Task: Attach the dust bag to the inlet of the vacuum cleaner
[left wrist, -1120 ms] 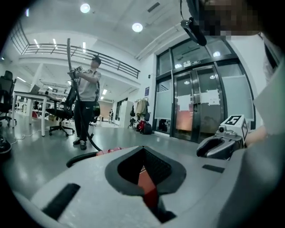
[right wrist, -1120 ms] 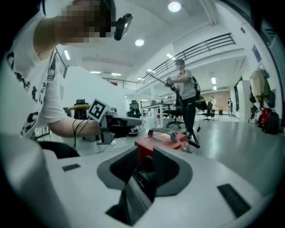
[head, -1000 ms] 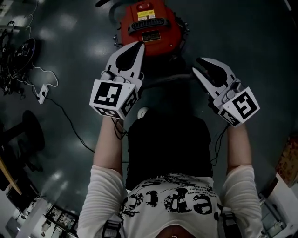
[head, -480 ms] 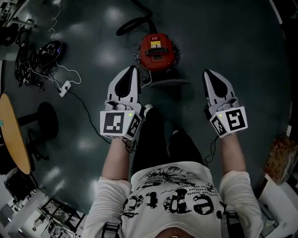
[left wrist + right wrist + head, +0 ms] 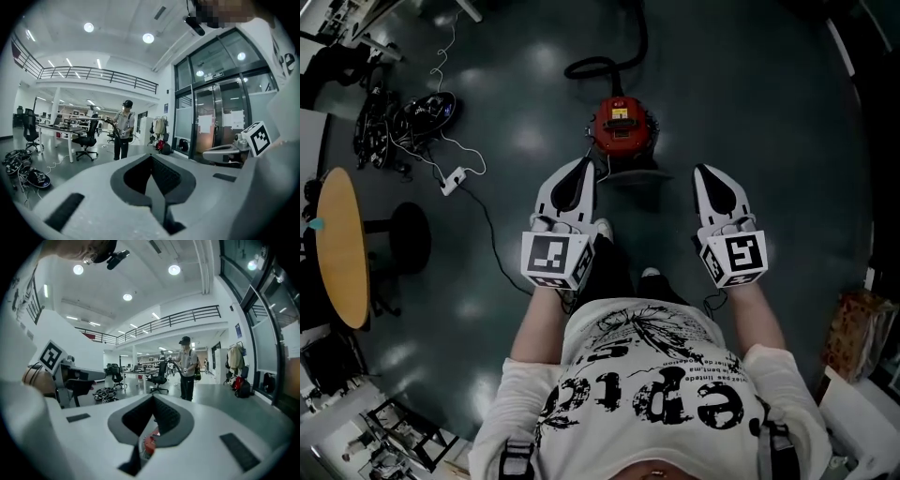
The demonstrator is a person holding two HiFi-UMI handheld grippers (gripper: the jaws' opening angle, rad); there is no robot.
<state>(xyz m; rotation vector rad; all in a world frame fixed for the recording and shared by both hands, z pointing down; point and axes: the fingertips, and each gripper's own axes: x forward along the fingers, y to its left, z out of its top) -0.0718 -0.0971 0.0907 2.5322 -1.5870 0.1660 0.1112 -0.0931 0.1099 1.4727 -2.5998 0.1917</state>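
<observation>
The red vacuum cleaner (image 5: 622, 131) stands on the dark floor far below, and its black hose (image 5: 605, 61) curls away behind it. Both grippers are held high above the floor, pointing nearly level, side by side in front of the person's body. My left gripper (image 5: 581, 165) is shut with nothing between its jaws, which meet at the tip (image 5: 151, 157). My right gripper (image 5: 705, 172) is shut and empty too (image 5: 153, 398); a sliver of the red vacuum (image 5: 149, 444) shows through the slot below its jaws. No dust bag shows in any view.
A round wooden table (image 5: 342, 248) and a black stool (image 5: 405, 239) stand at the left, with a cable heap (image 5: 403, 117) and power strip (image 5: 450, 180). A cardboard box (image 5: 853, 333) sits at the right. A person (image 5: 123, 129) stands among desks and chairs; glass doors (image 5: 220, 122) stand at the right.
Both grippers have risen together, well away from the vacuum cleaner, which now looks much smaller and farther below. The person has straightened up from a crouch.
</observation>
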